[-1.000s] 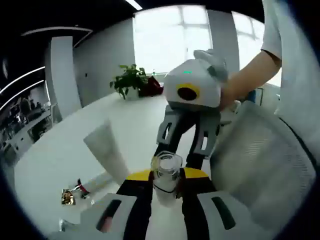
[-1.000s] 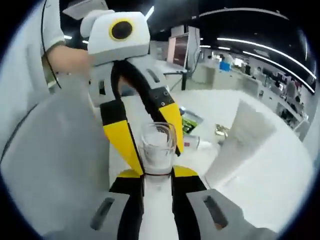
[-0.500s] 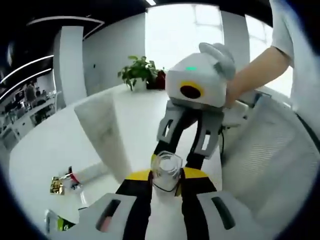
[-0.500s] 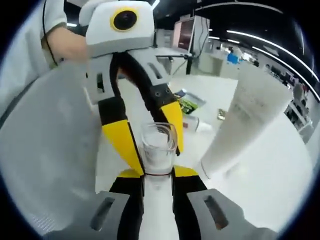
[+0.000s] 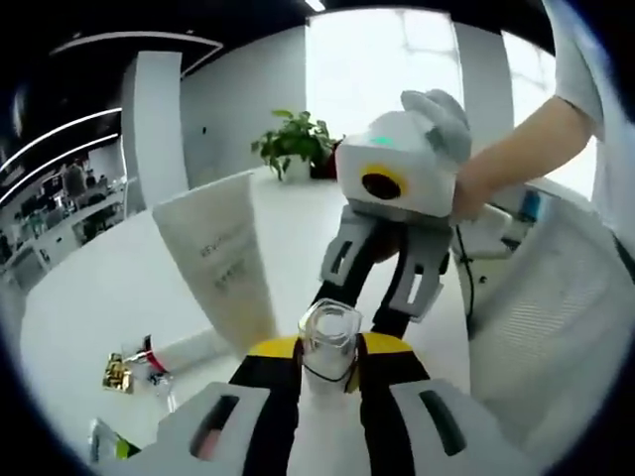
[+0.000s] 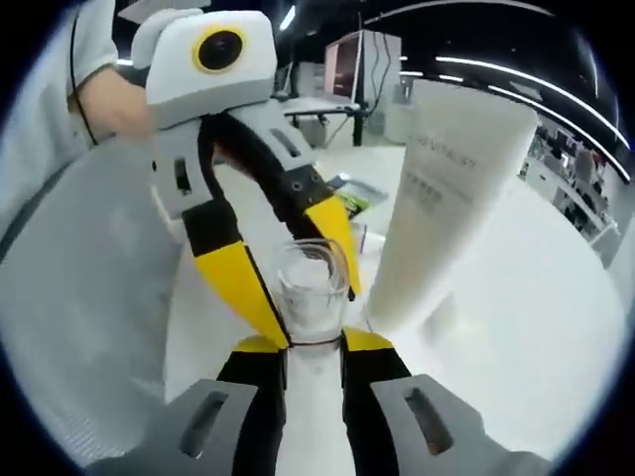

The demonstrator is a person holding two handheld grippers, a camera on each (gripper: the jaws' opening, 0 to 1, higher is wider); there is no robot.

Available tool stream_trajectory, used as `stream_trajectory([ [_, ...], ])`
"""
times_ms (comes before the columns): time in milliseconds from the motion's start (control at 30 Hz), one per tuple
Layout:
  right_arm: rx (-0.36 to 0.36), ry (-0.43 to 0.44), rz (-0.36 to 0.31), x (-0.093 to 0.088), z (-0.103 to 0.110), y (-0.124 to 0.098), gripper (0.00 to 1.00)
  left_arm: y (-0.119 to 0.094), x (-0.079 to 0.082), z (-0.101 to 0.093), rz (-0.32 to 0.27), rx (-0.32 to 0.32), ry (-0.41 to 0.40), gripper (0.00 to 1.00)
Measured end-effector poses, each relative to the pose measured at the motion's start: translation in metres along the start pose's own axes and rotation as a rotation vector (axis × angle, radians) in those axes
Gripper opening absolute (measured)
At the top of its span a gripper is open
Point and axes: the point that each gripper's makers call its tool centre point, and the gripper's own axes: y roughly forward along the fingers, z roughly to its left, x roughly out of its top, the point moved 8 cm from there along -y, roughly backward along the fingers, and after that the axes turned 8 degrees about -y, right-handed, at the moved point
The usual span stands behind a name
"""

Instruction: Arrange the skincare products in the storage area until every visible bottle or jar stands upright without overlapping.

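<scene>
clear bottle [image 5: 329, 344]: we see a small transparent square-topped bottle, upright, clamped between both hand-held grippers' jaws, also at [image 6: 312, 296].
white tube [image 5: 226, 260]: tall, printed text, standing cap-down with flat crimp up, just beside the bottle; also [image 6: 440, 203].
small items [image 5: 134, 367]: lying flat on worktop, too small to identify.

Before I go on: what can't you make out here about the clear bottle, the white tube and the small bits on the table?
- Clear bottle: lower part hidden between both claws, in both views.
- White tube: its cap hidden behind the right claw in the right gripper view.
- Small items on the table: too small to identify, left gripper view.
</scene>
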Motion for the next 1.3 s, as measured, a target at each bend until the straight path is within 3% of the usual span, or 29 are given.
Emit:
stream_trajectory([
  [333,0.019,-0.023,0.011,-0.002,-0.01,0.003,0.2,0.001,0.002,0.008,-0.01,0.014,-0.032,0.2],
  [800,0.01,-0.019,0.025,-0.006,-0.011,0.005,0.21,0.001,0.007,0.005,-0.044,0.025,-0.06,0.21],
  [1300,0.007,-0.025,0.038,-0.008,-0.012,0.005,0.21,-0.002,0.007,0.008,-0.036,0.033,-0.052,0.21],
])
